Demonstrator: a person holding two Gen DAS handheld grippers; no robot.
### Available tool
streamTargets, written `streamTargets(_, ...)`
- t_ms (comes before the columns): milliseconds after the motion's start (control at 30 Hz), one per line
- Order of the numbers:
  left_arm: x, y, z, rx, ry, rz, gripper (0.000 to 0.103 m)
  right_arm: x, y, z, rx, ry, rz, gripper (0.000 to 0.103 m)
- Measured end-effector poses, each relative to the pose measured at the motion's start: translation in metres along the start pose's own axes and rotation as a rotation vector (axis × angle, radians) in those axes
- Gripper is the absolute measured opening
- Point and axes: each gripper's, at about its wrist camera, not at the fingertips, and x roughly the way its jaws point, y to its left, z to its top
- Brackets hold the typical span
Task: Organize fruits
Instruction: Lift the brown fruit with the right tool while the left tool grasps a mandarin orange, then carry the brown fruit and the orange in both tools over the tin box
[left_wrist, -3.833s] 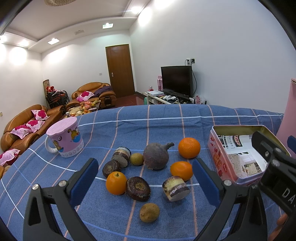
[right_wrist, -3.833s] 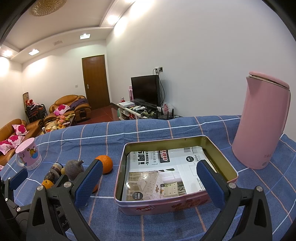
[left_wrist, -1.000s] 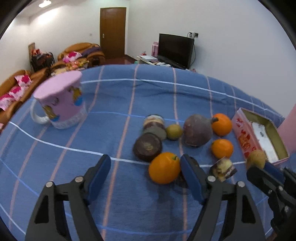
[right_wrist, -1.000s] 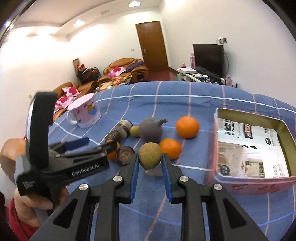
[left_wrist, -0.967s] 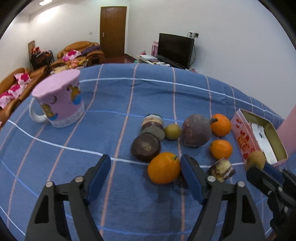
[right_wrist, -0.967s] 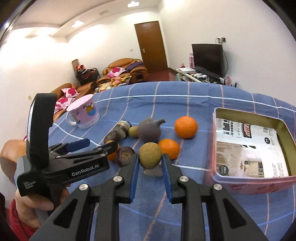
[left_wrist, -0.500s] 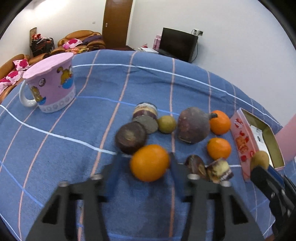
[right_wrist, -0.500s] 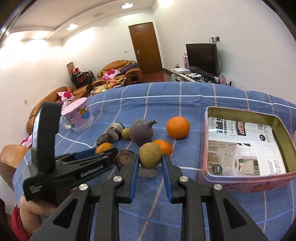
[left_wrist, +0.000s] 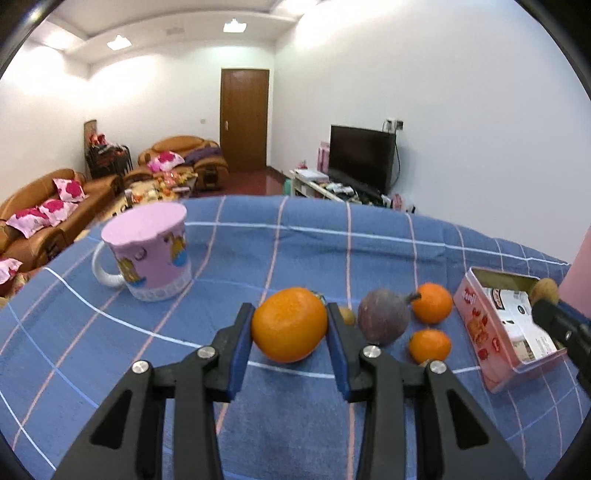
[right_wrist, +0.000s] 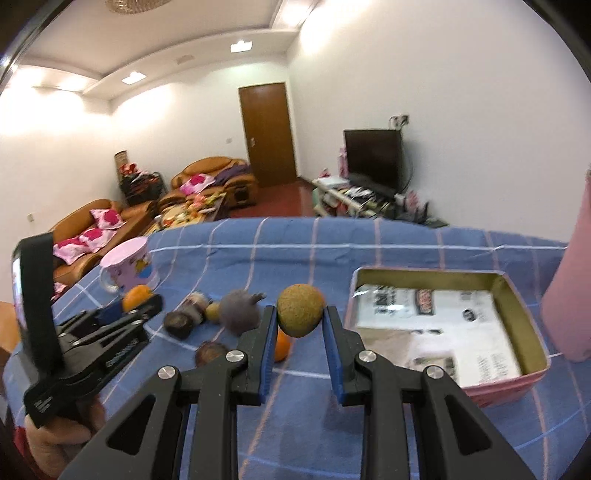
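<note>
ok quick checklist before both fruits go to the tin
1. Left gripper shut on orange: ok.
2. Right gripper shut on brown fruit: ok.
3. Both fruits lifted off the cloth: ok.
4. Tin open, only paper inside: ok.
5. Pink kettle stands close beside the tin, may crowd the right gripper: cannot tell.
6. Grip firmness on either fruit: cannot tell.

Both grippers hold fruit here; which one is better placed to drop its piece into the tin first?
Right, probably. The right gripper holds the brown fruit up beside the tin, while the left gripper, holding an orange, sits farther away beyond the other fruit.
</note>
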Motion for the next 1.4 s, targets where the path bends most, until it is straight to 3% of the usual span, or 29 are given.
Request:
streamTargets(500,0.002,0.002,-0.001,0.007,-0.014,0.048,0.040,0.005,-0.024,0.001,0.016,-0.005,-0.072,0.027)
streamTargets(933,-0.003,0.001,-0.001,-0.012,-0.045,0.039,0.040,0.000,-0.069,-0.005,0.009,0.002,-0.163,0.027)
streamTargets(1200,-0.010,-0.036,-0.003,0.025,-0.062,0.018,0.040,-0.011,-0.111,-0.005,0.032,-0.004,-0.234,0.027)
streamTargets(1400,-0.013,-0.077,-0.002,0.041,-0.055,-0.047,0.040,-0.016,-0.136,-0.004,0.037,-0.009,-0.273,0.027)
